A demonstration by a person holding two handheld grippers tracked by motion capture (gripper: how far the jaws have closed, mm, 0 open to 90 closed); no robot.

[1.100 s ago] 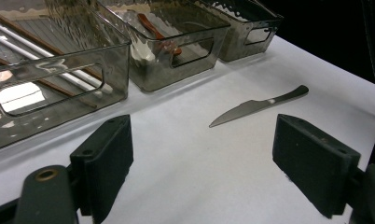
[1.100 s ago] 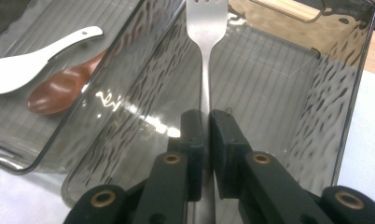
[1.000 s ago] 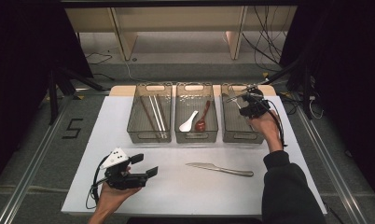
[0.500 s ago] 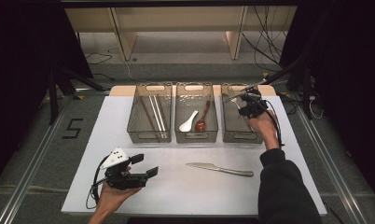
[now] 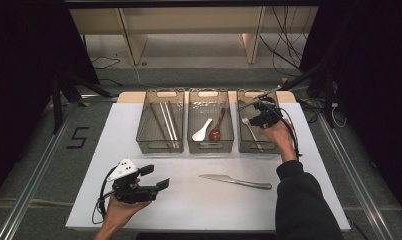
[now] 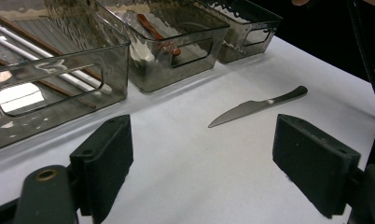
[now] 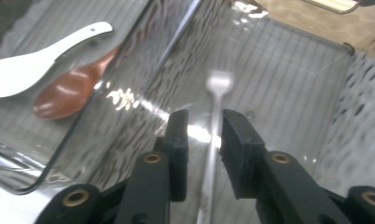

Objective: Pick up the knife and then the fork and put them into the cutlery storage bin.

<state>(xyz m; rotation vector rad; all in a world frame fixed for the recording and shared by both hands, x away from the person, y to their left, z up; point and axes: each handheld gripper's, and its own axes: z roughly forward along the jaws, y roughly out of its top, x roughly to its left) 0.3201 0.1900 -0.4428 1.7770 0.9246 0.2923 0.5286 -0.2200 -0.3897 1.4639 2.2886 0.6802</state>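
Across the white table [image 5: 189, 200] stand 3 smoky clear bins in a row at the far side. At the left, the left bin [image 5: 160, 121] holds chopsticks [image 5: 165, 120]; the middle bin [image 5: 210, 121] holds a white spoon [image 5: 202, 131] and a brown wooden spoon [image 5: 217, 127], just beside each other. Inside the right bin [image 5: 249, 145] lies a metal fork [image 5: 252, 134], its tines toward the far end. Nearer, on the bare table right of centre, a steel knife [image 5: 235, 181] lies level, its tip pointing left, well apart from both grippers.

Over the right bin the right gripper [image 7: 203, 140] hangs; its jaws have just been opening and now stand a little apart, the fork's handle between them, the pads not pressing it. At the near left edge the left gripper [image 5: 156, 184] rests in the hand with its jaws wide apart and nothing between them.
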